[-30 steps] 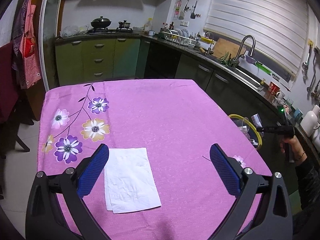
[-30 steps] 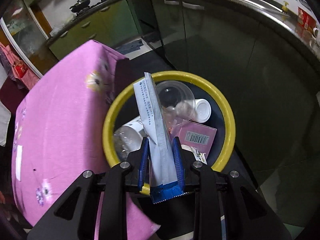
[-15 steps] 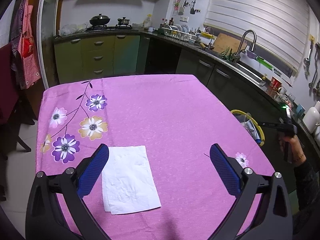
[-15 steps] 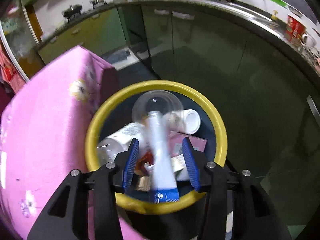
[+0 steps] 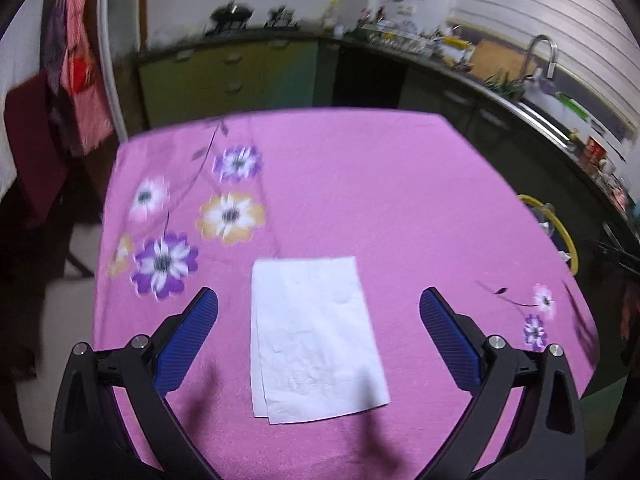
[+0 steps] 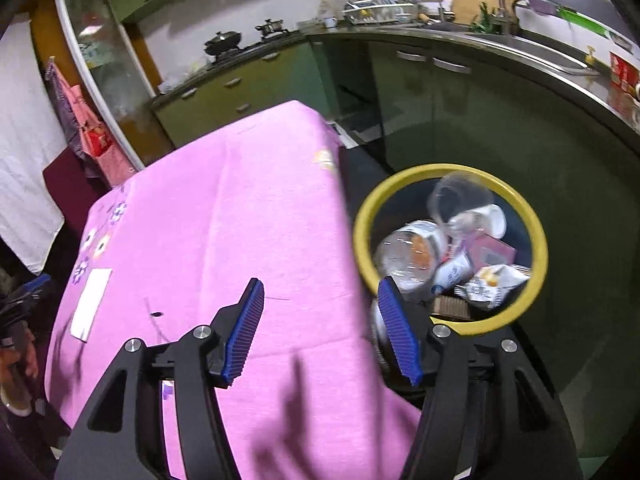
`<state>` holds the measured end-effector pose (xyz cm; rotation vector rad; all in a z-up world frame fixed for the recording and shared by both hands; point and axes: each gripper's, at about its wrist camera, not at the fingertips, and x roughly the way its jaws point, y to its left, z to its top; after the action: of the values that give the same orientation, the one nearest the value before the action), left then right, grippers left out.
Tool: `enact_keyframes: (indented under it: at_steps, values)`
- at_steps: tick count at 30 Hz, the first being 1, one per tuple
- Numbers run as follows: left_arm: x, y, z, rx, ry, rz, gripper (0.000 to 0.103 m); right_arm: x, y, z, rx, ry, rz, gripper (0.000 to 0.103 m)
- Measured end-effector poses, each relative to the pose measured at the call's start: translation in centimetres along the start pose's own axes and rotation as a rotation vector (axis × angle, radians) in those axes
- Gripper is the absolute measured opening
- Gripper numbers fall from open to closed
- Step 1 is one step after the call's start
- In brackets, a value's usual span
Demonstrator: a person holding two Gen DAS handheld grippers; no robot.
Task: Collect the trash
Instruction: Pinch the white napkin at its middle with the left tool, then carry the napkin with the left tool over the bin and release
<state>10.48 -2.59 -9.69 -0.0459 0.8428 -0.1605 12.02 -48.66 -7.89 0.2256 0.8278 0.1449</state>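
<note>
A flat white paper napkin [image 5: 314, 334] lies on the pink flowered tablecloth [image 5: 360, 184], between and just ahead of my open, empty left gripper [image 5: 318, 312]. It also shows small in the right wrist view [image 6: 91, 304]. My right gripper [image 6: 320, 312] is open and empty, over the table's right edge beside the yellow-rimmed trash bin [image 6: 536, 236]. The bin holds a clear plastic cup [image 6: 460, 198], a blue-and-white packet [image 6: 454, 272], a pink box and other wrappers. The bin's rim shows at the right of the left wrist view [image 5: 560, 232].
Green kitchen cabinets [image 6: 248, 92] and a dark counter with a sink [image 5: 540, 76] run behind and to the right of the table. A red apron and cloths [image 5: 84, 80] hang at the left. The floor drops away past the table's edges.
My right gripper opened and the blue-and-white packet dropped into the bin; the gripper then swung left toward the table. My left gripper shifted so the napkin lies centred between its fingers.
</note>
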Motion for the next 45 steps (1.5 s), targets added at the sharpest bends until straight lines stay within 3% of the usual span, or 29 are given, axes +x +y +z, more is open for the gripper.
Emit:
enact_keyframes:
  at_steps: [3,11,28,34,36,37,39,45]
  values:
    - [1.9,0.6,-0.1,-0.047,0.058,-0.036,0.096,0.2,1.5,-0.2,-0.026,0.0,0.005,0.064]
    - [5.0,0.1,-0.6,-0.088,0.131,0.021,0.096,2.0,3.1,-0.7,-0.042,0.036,0.057,0.063]
    - [6.5,-1.5,-1.3,-0.039,0.16,0.099,0.095,3.4,3.1,-0.7,-0.024,0.051,0.094,0.065]
    - [6.0,-1.8,-1.1,-0.013,0.146,0.14,0.063,2.8,2.9,-0.7,-0.017,0.038,0.103,0.067]
    - [5.8,-1.7,-1.0,-0.018,0.141,0.14,0.046,2.8,2.8,-0.7,-0.017,0.037,0.108,0.068]
    - [5.7,-1.6,-1.0,-0.019,0.14,0.138,0.041,2.8,2.8,-0.8,-0.015,0.036,0.111,0.068]
    - [5.5,-1.2,-1.0,-0.029,0.137,0.125,0.013,2.7,2.7,-0.9,-0.012,0.034,0.118,0.068]
    - [3.8,-1.7,-1.0,0.001,0.105,0.045,0.007,2.1,2.0,-0.9,0.001,0.02,0.117,0.068]
